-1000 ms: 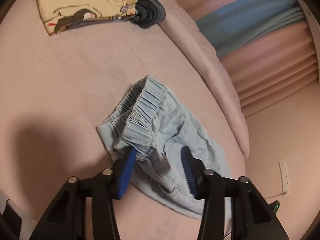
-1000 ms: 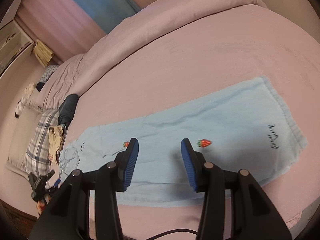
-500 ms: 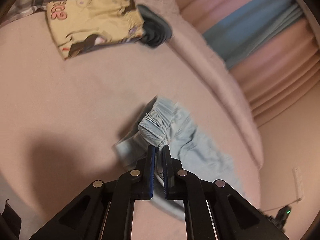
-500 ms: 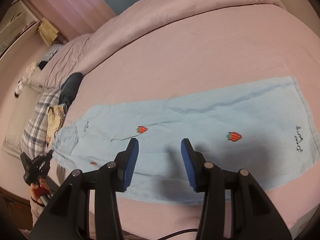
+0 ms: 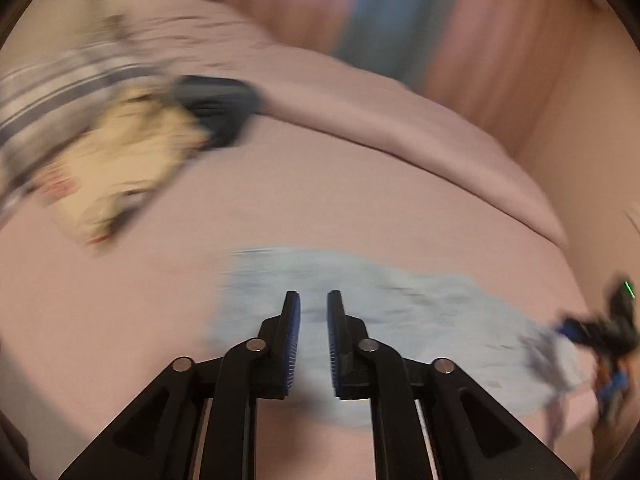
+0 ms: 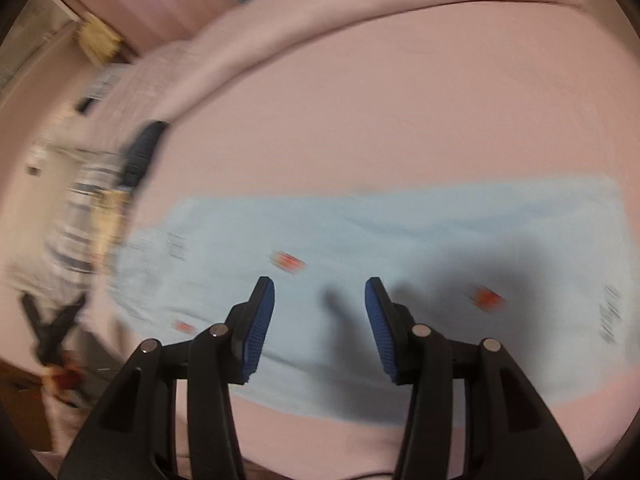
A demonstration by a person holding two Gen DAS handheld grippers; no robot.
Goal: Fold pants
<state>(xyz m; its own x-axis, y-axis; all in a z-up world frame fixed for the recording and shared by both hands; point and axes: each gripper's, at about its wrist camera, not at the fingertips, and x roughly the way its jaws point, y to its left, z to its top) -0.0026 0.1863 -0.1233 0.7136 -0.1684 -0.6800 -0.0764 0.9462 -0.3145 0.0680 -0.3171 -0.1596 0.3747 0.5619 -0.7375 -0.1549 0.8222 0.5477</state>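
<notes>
Light blue pants (image 6: 400, 232) with small red strawberry prints lie flat and stretched out across the pink bed. My right gripper (image 6: 319, 300) is open and empty, just above the middle of the pants. In the left wrist view, my left gripper (image 5: 313, 304) hovers over the waist end of the pants (image 5: 360, 292). Its jaws stand a narrow gap apart with no cloth between them. Both views are blurred by motion. The right gripper (image 5: 600, 336) shows at the right edge of the left wrist view, and the left gripper (image 6: 52, 332) at the left edge of the right wrist view.
A yellow printed garment (image 5: 124, 160), a dark folded garment (image 5: 216, 108) and a plaid cloth (image 5: 52, 92) lie near the head of the bed. A rolled pink duvet (image 5: 400, 120) runs along the far side. Pink and blue curtains (image 5: 384, 12) hang behind.
My left gripper closed on the bunched waistband, pulled it out flat, then let go and opened slightly. My right gripper moved lower over the pants. The pants now lie fully spread.
</notes>
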